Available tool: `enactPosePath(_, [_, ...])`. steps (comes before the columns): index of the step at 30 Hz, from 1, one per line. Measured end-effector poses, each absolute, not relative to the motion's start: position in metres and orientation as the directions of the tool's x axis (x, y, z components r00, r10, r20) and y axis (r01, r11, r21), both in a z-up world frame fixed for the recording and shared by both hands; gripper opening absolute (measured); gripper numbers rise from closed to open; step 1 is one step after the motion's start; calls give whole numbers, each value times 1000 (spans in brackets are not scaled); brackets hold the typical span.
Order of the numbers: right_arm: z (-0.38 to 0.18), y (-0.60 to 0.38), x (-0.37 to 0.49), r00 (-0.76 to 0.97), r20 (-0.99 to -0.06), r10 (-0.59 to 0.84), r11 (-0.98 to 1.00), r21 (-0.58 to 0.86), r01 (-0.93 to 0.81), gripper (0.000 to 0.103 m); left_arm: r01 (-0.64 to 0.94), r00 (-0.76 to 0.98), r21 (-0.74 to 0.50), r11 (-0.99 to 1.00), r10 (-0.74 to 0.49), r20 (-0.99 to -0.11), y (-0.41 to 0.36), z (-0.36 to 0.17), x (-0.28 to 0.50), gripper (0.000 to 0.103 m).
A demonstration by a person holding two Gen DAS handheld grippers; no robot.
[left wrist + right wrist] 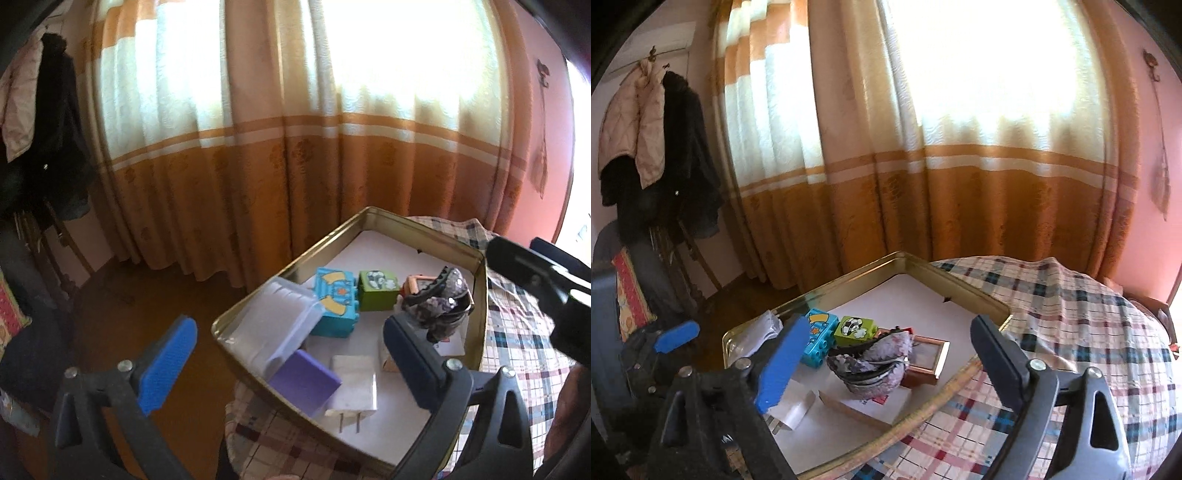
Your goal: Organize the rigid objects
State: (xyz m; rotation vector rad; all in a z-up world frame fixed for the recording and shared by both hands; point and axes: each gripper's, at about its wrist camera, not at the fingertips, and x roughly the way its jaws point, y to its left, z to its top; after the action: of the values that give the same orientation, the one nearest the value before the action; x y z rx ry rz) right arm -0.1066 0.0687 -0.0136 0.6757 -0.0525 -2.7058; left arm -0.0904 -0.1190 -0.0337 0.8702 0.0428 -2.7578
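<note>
Lying in a gold metal tin are moulded plastic blocks; both tools are held apart, empty.

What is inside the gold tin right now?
The gold tin holds a clear plastic box, teal block, green block, purple block, white plug, sequined pouch and small frame. What lies under the pouch is hidden.

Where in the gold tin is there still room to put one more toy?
The far end of the tin is bare white floor, from the green block back to the far corner. The near end is crowded: blue block, picture frame, charger, purple block.
</note>
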Motion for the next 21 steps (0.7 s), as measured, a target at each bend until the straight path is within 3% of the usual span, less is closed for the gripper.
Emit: enactPosePath(21, [-12,53,-106,-807,-482,-340,-934,78,348,92,302,-774,77,-950,-292,-562,-135,-29,-83,103])
